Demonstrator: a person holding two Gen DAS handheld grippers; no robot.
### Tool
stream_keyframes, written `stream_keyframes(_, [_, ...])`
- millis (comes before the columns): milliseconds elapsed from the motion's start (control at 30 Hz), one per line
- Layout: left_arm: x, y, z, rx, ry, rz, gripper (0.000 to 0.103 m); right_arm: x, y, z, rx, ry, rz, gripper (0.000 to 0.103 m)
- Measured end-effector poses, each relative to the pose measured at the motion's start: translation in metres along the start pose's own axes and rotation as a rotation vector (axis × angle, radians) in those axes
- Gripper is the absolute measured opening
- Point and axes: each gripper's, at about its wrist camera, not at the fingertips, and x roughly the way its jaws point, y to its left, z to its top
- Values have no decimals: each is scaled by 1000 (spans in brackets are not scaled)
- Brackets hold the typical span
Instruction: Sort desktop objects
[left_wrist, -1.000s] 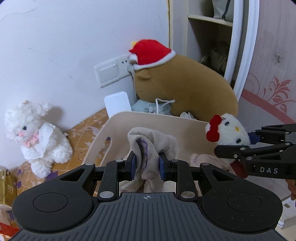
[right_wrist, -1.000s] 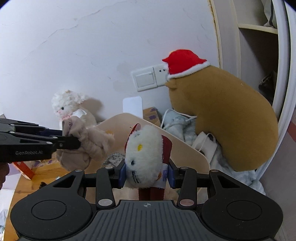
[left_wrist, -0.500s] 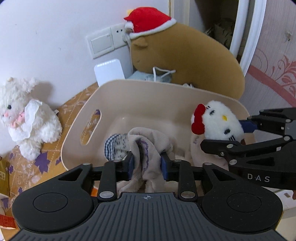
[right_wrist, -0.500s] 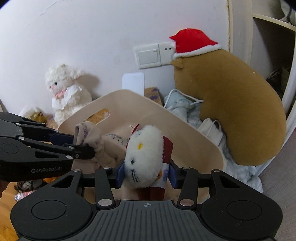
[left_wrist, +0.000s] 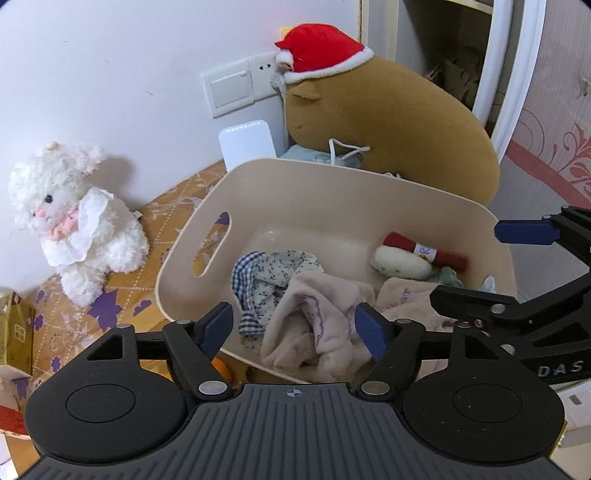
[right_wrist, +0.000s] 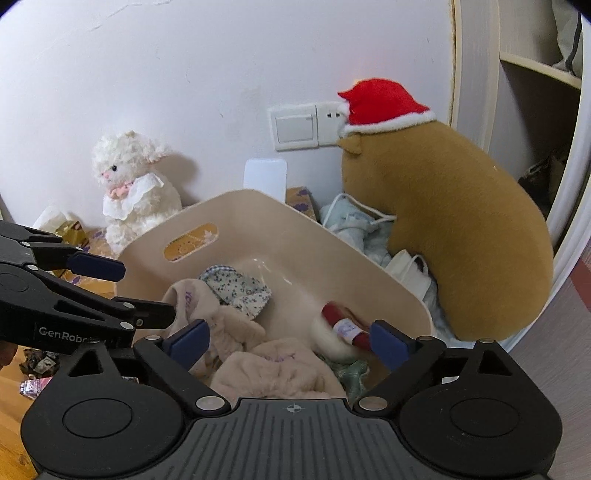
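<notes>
A beige plastic basket with a handle slot stands on the patterned tabletop. My left gripper hovers over its near edge with jaws opening. A beige fleece toy lies loose in the basket below them, and neither pad touches it. My right gripper is over the basket's right side, jaws opening too. The white cat plush with red trim lies on the basket floor beneath it, free of the pads. The right gripper shows at the right of the left wrist view. The left gripper shows at the left of the right wrist view.
A checked and floral cloth also lies in the basket. A white lamb plush sits by the wall on the left. A big brown plush in a red hat leans behind the basket. A gold box is at the far left.
Both grippers went from shut to open. The beige fleece toy and the white cat plush left the pads and now lie in the basket.
</notes>
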Motion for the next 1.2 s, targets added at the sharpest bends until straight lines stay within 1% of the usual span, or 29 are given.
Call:
stream_keyframes(100, [-9,5,-2,-4,-19,5,77,-10,8,3,-15,-23,-5,103])
stream_keyframes(267, [-28,22,-9,-34,-49,15,78,-24,28,9,-71,-73,4,103])
stream_keyframes(400, [-44,43,-19,-59,-60,49,78,-28,46,12,-105,-82,21,103])
stream_keyframes(533, [-56,68,-33,-90,-56,80,79,-29,64,12,-122,-90,65,103])
stream_keyframes(600, [-62,81,-42,-98,-52,109,79,-28,74,11,-141,-90,85,103])
stream_keyframes(833, [-74,123,-80,-175,-5,137,79,-24,103,6,-188,-80,156,103])
stream_keyframes(1033, [-72,142,-115,-183,54,160,79,-15,128,-3,-228,-54,205,103])
stream_keyframes(1100, [-70,146,-127,-185,78,157,79,-12,139,-8,-265,-41,208,103])
stream_keyframes(1200, [-64,150,-142,-188,120,139,79,-7,160,-19,-356,-19,215,103])
